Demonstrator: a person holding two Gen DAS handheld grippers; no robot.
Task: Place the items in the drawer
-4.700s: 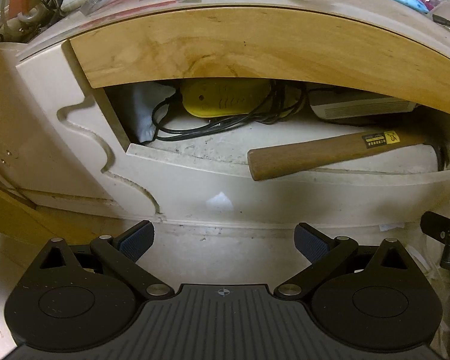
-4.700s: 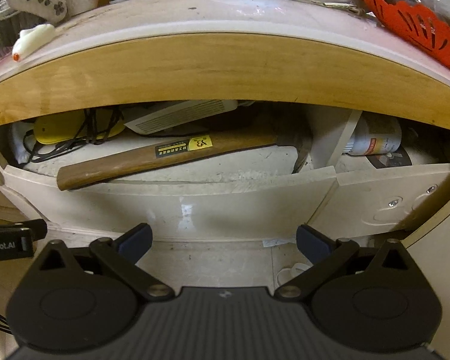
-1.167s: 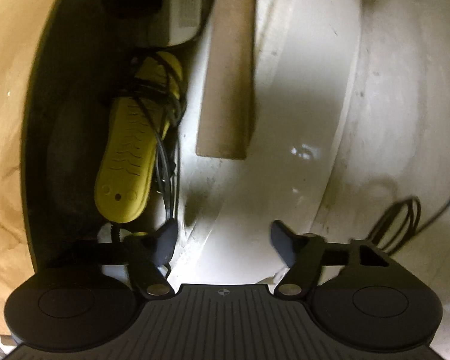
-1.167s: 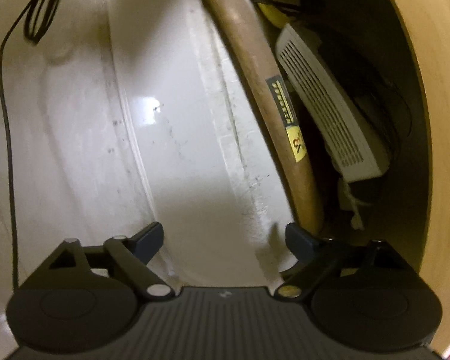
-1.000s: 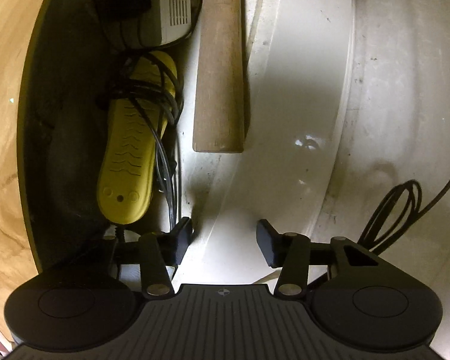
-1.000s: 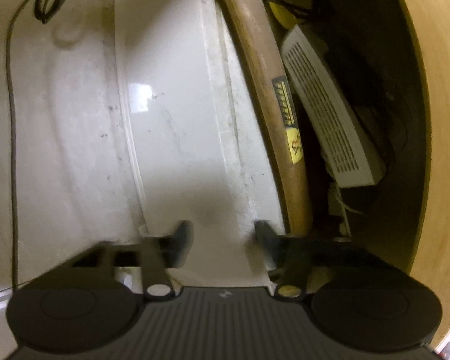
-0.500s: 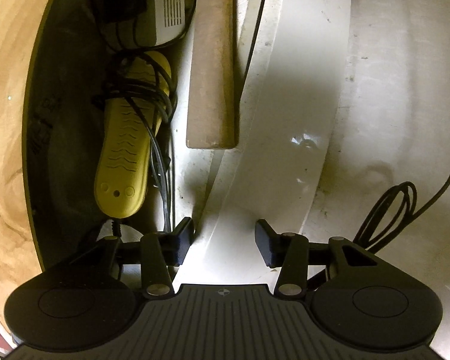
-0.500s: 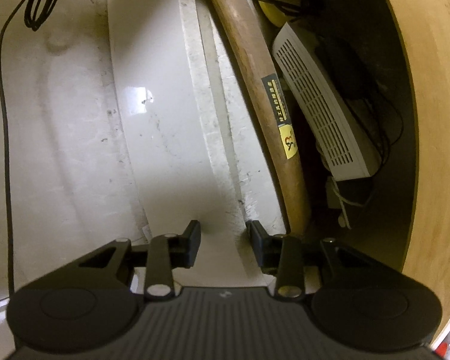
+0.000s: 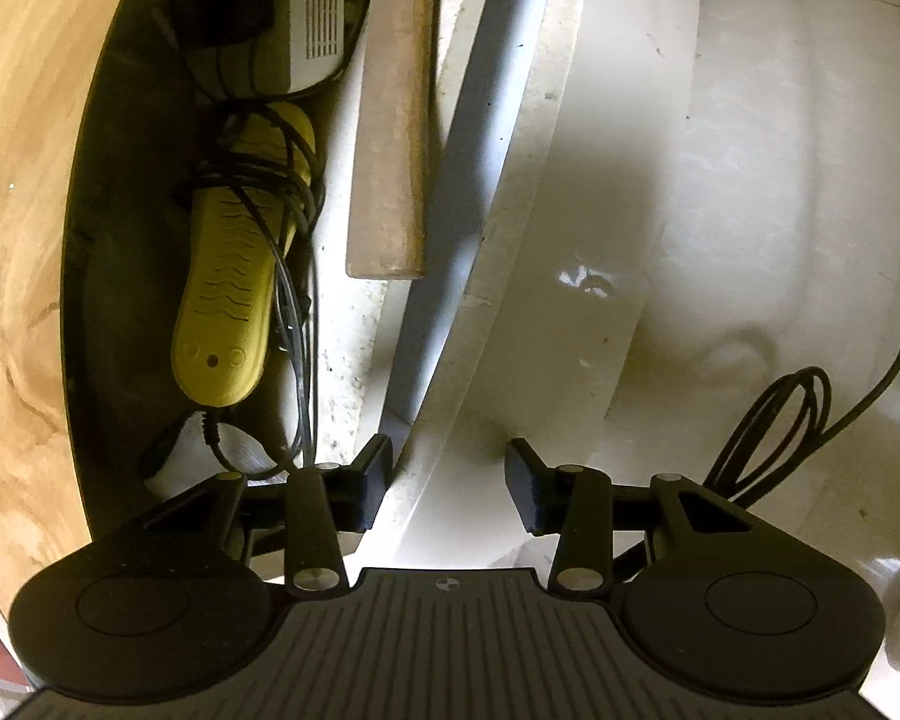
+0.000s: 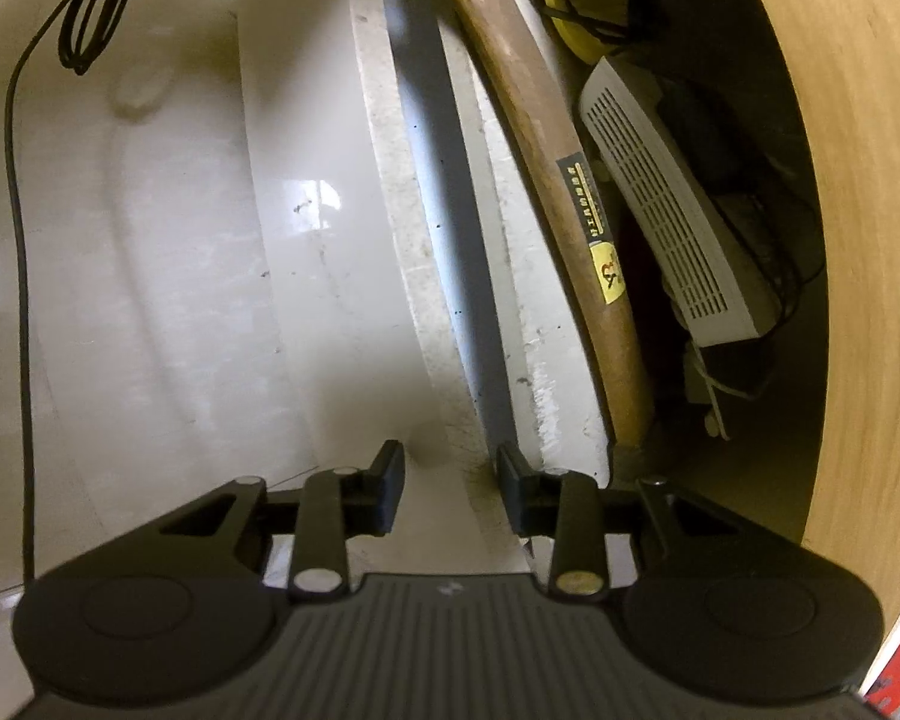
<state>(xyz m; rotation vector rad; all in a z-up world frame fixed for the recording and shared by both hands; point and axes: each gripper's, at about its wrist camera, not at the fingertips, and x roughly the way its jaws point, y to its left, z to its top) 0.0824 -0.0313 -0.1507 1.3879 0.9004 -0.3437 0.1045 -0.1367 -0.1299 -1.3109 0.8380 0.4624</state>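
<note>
**Both grippers clamped across the drawer front, drawer drawn further out**

Compared with the view half a second earlier, the white drawer front (image 9: 546, 138) stands further from the wooden desk edge (image 9: 24, 192), and a grey gap has opened between the front panel and the drawer's inner wall; the hammer handle (image 9: 390, 138) and more of the drawer floor now show. Nearly five seconds earlier both grippers hung free, facing the desk.

The drawer is partly open under the desk. Inside lie the hammer, whose labelled handle (image 10: 576, 180) rests along the inner wall, a white vented box (image 10: 666, 204), and a yellow device (image 9: 234, 276) wound in black cord. The left gripper (image 9: 447, 483) has its fingers narrowed about the front panel's top edge, one inside and one outside; whether the pads press the panel cannot be told. The right gripper (image 10: 450, 480) straddles the same edge likewise. Neither holds a loose item.

Judged from this, the task is at its opening step: no new item is yet in hand.
</note>
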